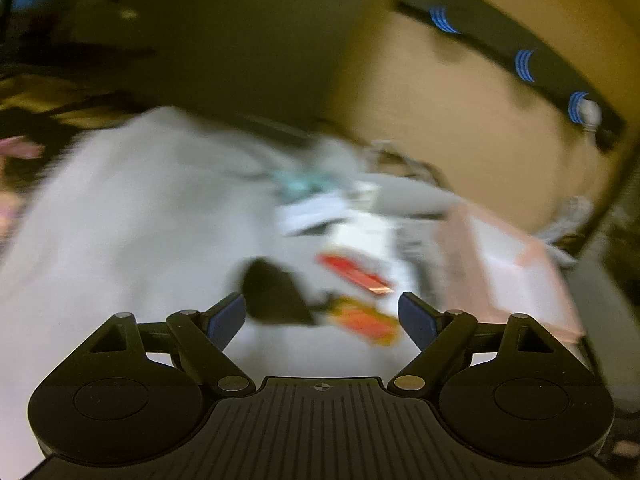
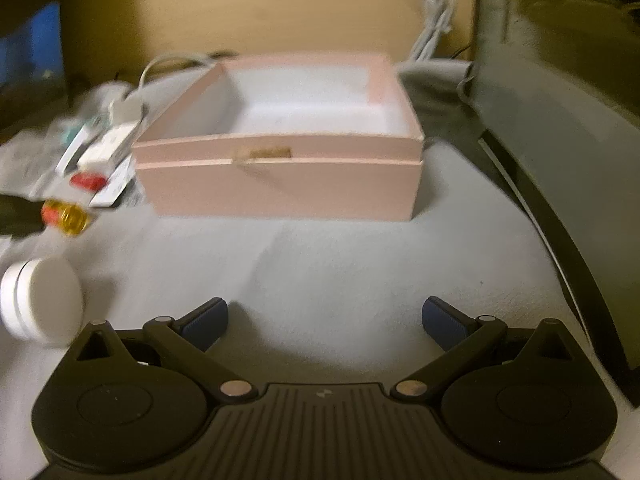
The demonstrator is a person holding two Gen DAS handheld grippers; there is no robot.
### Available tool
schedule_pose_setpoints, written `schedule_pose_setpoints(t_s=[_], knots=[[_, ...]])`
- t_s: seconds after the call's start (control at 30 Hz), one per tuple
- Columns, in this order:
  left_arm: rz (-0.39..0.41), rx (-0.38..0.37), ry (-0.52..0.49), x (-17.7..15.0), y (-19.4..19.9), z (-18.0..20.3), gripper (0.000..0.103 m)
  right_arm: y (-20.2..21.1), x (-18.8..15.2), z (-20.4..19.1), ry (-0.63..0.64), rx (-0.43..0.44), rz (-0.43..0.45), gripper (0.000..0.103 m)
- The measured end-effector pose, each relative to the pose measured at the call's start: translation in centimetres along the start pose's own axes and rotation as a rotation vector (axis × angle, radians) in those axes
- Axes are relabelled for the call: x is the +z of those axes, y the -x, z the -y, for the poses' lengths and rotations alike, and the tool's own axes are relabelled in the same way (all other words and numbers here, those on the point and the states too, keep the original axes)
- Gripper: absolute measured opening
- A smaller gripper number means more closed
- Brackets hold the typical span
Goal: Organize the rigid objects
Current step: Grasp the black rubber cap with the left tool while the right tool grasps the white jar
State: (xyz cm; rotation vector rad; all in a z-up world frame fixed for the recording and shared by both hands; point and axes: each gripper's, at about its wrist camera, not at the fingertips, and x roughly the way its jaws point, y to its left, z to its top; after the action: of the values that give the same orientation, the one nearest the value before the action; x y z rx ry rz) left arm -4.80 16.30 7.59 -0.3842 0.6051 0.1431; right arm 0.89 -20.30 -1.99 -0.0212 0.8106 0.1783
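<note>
the left gripper is hanging spread and empty over a small amber and orange plastic bottle lying on the pale cloth, left of the open pink cardboard box. it looks light, rigid and smooth; gripping across its barrel seems safest. the right gripper is waiting released.

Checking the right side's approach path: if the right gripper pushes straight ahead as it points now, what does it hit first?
Likely the grey cloth first, since the open right gripper points downward at bare surface. Beyond that lies the pink box; depth is uncertain.
</note>
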Motion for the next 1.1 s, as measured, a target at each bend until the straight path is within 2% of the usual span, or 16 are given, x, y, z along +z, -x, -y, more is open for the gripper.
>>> schedule_pose_setpoints(t_s=[0.17,0.27,0.37,0.4,0.43,0.5,0.57,0.67,0.73,0.83,0.87,0.97,1.1], knots=[[-0.046,0.040,0.004,-1.4,2.4,-3.4,0.087,0.0,0.7,-0.1,0.018,0.006,-0.087,0.103],[-0.067,0.050,0.008,-2.7,3.3,-3.7,0.087,-0.1,0.7,-0.4,0.025,-0.010,-0.095,0.103],[-0.076,0.036,0.026,-3.2,3.6,-3.6,0.085,-0.1,1.7,-1.1,0.044,0.011,-0.165,0.103],[-0.077,0.032,0.030,-3.3,3.7,-3.7,0.084,0.2,2.0,-1.7,0.057,0.029,-0.179,0.100],[-0.079,0.029,0.032,-3.4,3.9,-3.8,0.084,1.1,2.2,-2.6,0.074,0.044,-0.152,0.095],[-0.073,0.025,0.040,-3.5,4.4,-4.1,0.084,3.9,2.2,-5.1,0.141,0.110,-0.040,0.094],[-0.069,0.023,0.063,-3.7,4.6,-4.6,0.084,5.8,2.1,-8.0,0.202,0.202,0.015,0.094],[-0.075,0.025,0.089,-4.0,4.5,-5.1,0.084,5.7,1.9,-12.5,0.244,0.362,-0.022,0.094],[-0.086,0.034,0.091,-4.2,4.4,-5.4,0.084,5.4,1.4,-15.6,0.290,0.407,-0.042,0.093],[-0.107,0.043,0.080,-4.4,4.3,-5.5,0.084,6.7,0.3,-18.4,0.402,0.461,0.017,0.091],[-0.113,0.047,0.076,-4.5,4.2,-5.6,0.084,7.1,0.0,-18.4,0.426,0.454,0.036,0.091],[-0.135,0.060,0.073,-4.6,3.7,-5.8,0.084,7.0,-1.3,-17.9,0.490,0.338,0.068,0.095],[-0.156,0.006,0.033,-4.6,3.1,-4.9,0.084,5.6,-2.3,-14.8,0.420,0.191,-0.007,0.097]])
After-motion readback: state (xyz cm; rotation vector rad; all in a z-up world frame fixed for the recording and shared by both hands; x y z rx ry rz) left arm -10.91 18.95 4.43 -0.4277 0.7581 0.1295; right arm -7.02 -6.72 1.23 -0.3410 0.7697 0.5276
